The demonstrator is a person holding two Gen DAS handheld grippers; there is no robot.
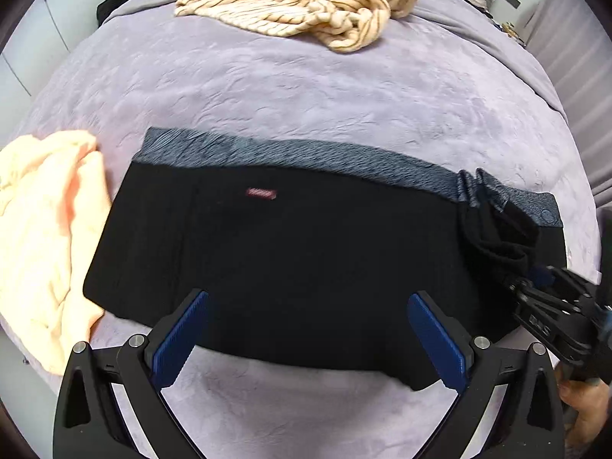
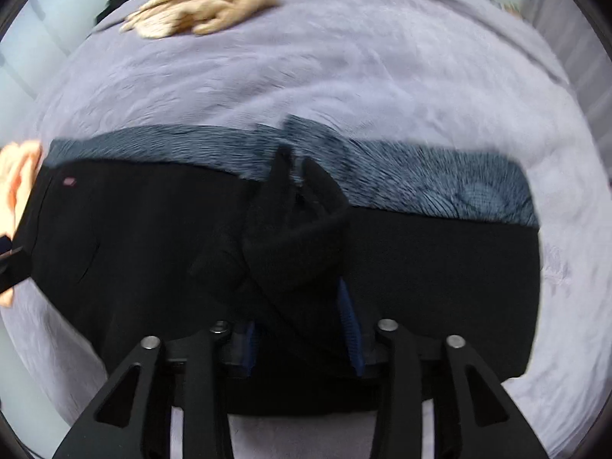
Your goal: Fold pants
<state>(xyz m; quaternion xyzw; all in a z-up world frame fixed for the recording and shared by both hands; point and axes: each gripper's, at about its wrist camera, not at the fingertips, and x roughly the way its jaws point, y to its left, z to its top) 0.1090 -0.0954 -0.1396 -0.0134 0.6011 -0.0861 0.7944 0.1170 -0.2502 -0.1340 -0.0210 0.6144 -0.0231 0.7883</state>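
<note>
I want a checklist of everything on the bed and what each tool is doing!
Surface: purple bedspread, wrinkled.
Job's things: black pants lying flat, patterned blue-grey band along the far edge.
Clutter: striped beige garment at the far end; peach cloth left of the pants.
Grippers: left tool open above the near pants edge; right tool shut on a bunched fold of pants.
Cables: nothing seen.
Surroundings: dark items at the bed's far corners, unclear.

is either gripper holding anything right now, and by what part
The right gripper pinches a bunched fold of the black pants, lifted near their middle. The left gripper is open and holds nothing.
</note>
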